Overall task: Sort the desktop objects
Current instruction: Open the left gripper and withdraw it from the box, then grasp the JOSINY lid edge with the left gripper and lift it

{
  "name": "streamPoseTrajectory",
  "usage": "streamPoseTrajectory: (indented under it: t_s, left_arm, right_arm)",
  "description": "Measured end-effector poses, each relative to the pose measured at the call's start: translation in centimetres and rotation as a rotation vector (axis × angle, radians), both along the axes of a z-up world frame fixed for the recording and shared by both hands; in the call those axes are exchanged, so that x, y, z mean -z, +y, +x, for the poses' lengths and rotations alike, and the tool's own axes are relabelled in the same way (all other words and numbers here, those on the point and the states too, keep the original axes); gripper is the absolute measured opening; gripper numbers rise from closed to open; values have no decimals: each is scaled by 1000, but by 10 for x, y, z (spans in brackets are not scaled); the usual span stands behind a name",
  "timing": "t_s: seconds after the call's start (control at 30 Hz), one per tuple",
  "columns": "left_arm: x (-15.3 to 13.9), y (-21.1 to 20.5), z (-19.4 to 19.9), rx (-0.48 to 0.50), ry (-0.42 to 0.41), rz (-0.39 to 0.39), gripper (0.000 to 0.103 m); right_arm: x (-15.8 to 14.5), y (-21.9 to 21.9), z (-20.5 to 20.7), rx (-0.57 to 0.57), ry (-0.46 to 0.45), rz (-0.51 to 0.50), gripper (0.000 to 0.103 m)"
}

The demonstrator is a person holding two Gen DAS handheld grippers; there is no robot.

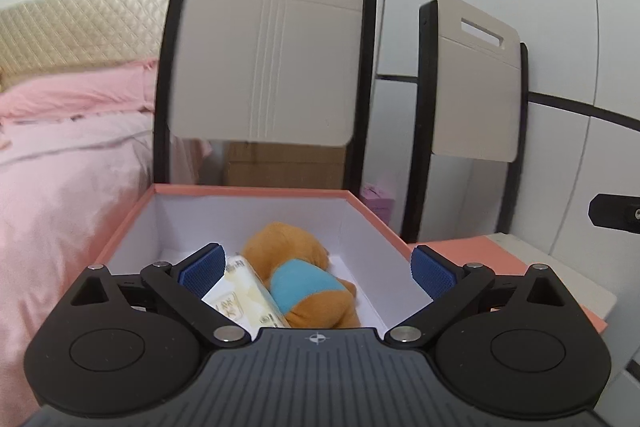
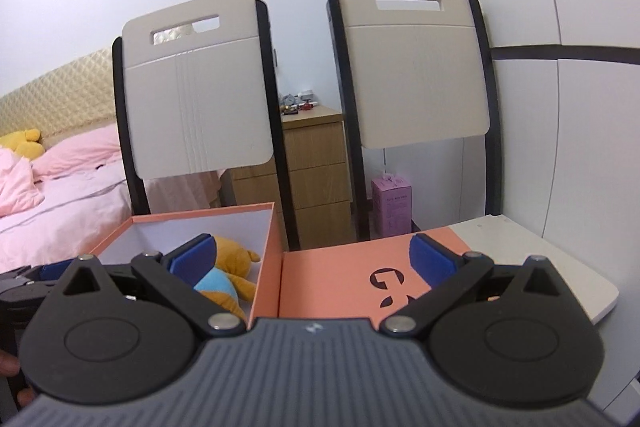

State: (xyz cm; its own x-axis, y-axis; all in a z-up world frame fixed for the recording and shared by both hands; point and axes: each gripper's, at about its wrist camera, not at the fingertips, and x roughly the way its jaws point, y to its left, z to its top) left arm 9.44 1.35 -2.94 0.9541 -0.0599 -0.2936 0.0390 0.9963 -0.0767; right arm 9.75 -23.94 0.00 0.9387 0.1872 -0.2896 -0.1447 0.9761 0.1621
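An open salmon-pink box (image 1: 132, 223) with a white inside holds an orange plush toy in a blue shirt (image 1: 304, 279) and a pale yellow packet (image 1: 244, 291) beside it. My left gripper (image 1: 318, 269) is open and empty, held just above the box's near edge. My right gripper (image 2: 314, 259) is open and empty, over the box's right wall (image 2: 266, 259) and the salmon lid (image 2: 344, 275) lying flat to its right. The plush toy also shows in the right wrist view (image 2: 228, 275). The left gripper (image 2: 24, 279) shows at the left edge there.
Two beige chairs with black frames (image 2: 196, 99) (image 2: 416, 67) stand behind the white table (image 2: 532, 259). A wooden drawer unit (image 2: 316, 167) and a purple carton (image 2: 392, 203) are beyond. A pink bed (image 1: 68, 163) lies to the left.
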Motion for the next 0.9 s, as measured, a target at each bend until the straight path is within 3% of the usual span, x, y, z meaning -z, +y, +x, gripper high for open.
streamPoseTrajectory:
  t_s: [0.13, 0.23, 0.37, 0.47, 0.6, 0.7, 0.8, 0.9]
  left_arm:
    - [-7, -6, -10, -41, -53, 13, 100]
    - [-8, -8, -14, -61, -68, -51, 100]
    - [-6, -22, -11, -66, -17, -96, 99]
    - [-5, -35, -13, -6, 8, -113, 99]
    - [2, -53, -8, 68, 108, -148, 98]
    - [16, -69, -9, 110, 185, -137, 98]
    - [31, -89, -21, 138, 185, -52, 98]
    - [46, -103, -25, 162, 233, -36, 98]
  right_arm:
    - [11, -17, 9, 2, -1, 53, 103]
    - [17, -36, 14, -1, -6, 90, 103]
    - [25, -75, 17, 17, -16, 119, 103]
    - [36, -112, 18, 43, -10, 129, 103]
    - [54, -161, 25, 72, 22, 168, 103]
    - [69, -190, 32, 67, 52, 195, 103]
    - [88, -210, 38, 15, 83, 191, 103]
    - [107, -222, 44, -27, 124, 185, 103]
